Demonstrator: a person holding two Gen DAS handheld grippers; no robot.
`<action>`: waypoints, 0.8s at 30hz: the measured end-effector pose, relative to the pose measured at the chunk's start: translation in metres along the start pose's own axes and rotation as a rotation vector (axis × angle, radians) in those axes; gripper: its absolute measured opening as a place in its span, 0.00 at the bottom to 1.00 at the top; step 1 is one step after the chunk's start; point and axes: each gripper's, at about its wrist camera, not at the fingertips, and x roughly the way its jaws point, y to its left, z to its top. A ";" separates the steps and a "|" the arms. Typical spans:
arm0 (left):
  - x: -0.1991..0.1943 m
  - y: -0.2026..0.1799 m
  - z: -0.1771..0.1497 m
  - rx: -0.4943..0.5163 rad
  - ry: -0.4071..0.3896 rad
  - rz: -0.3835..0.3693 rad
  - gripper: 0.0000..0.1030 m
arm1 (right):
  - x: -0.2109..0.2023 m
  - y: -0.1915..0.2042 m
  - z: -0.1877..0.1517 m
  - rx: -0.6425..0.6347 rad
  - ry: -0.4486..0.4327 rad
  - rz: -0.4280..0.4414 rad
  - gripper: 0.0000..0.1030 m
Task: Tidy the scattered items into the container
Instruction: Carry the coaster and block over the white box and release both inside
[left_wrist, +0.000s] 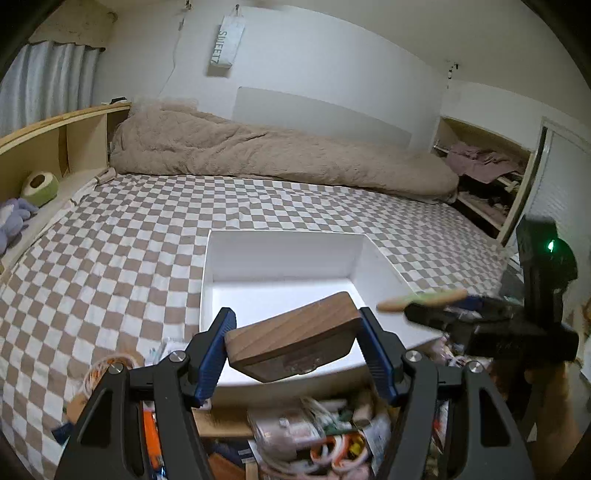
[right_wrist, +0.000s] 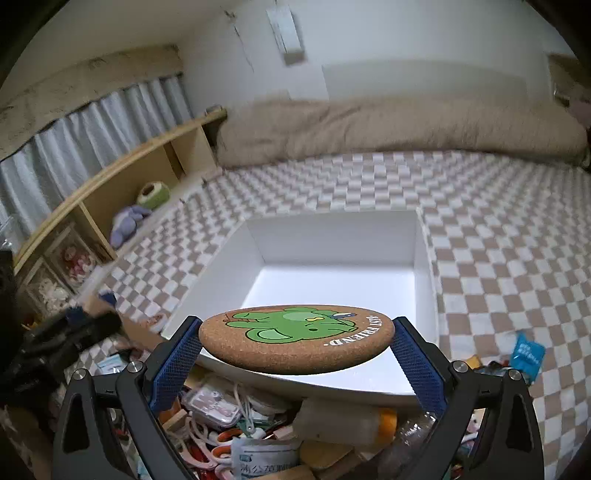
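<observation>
A white open box (left_wrist: 280, 254) sits on the checkered bed; it also shows in the right wrist view (right_wrist: 332, 236). My left gripper (left_wrist: 297, 343) is shut on a dark wooden block (left_wrist: 295, 339), held tilted over the box's near edge. My right gripper (right_wrist: 295, 341) is shut on a round cork coaster (right_wrist: 295, 338) with a green cartoon print, held flat over the box's near edge. The right gripper also shows blurred in the left wrist view (left_wrist: 436, 314), with the coaster (left_wrist: 421, 298) edge-on. A pile of scattered small items (right_wrist: 258, 424) lies below both grippers.
A beige blanket (left_wrist: 258, 151) lies along the far side of the bed. A wooden shelf (left_wrist: 55, 147) with plush toys runs along the left. A blue packet (right_wrist: 526, 352) lies on the bed to the right of the box. An open closet (left_wrist: 487, 173) stands at the far right.
</observation>
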 end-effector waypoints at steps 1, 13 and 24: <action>0.005 0.001 0.002 -0.005 0.005 0.005 0.65 | 0.007 -0.001 0.000 0.002 0.021 -0.008 0.97; 0.062 0.008 0.000 -0.022 0.106 0.020 0.65 | 0.074 -0.003 -0.006 -0.046 0.288 -0.083 0.97; 0.098 0.015 -0.006 -0.035 0.191 0.033 0.65 | 0.073 0.002 0.000 -0.128 0.256 -0.129 1.00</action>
